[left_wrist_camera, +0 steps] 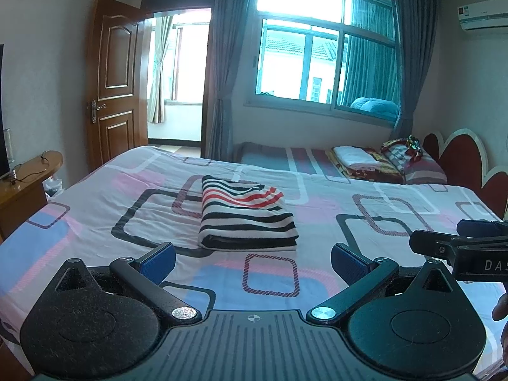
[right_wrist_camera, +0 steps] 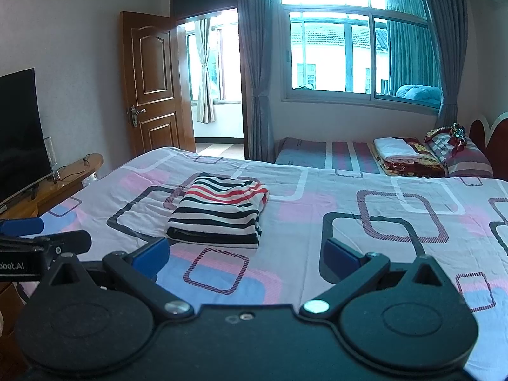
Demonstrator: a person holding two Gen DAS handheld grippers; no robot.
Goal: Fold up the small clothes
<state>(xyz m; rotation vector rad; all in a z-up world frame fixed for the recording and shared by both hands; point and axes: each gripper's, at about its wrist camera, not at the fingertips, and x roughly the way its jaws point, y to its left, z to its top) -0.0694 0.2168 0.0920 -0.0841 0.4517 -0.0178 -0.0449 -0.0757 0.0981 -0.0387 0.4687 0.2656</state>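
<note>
The striped garment (left_wrist_camera: 246,214) lay folded mid-bed (left_wrist_camera: 333,222), clear of both; left gripper (left_wrist_camera: 253,258) and right gripper (right_wrist_camera: 246,254) hung spread and empty; best, I judged, to leave the fold undisturbed.

Home bedroom: bed (left_wrist_camera: 317,222), curtained window (left_wrist_camera: 327,54)

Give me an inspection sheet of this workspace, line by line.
Surface: bed sheet, patterned with rounded squares, lying flat.
Job's things: striped garment, folded into a neat stack on the sheet.
Clutter: folded blankets and a pillow on the far side.
Grippers: left claw open, holding nothing; right claw open, holding nothing; both short of the garment.
Cables: a wire on the wooden stand.
Surroundings: television, open door, curtained window.
</note>
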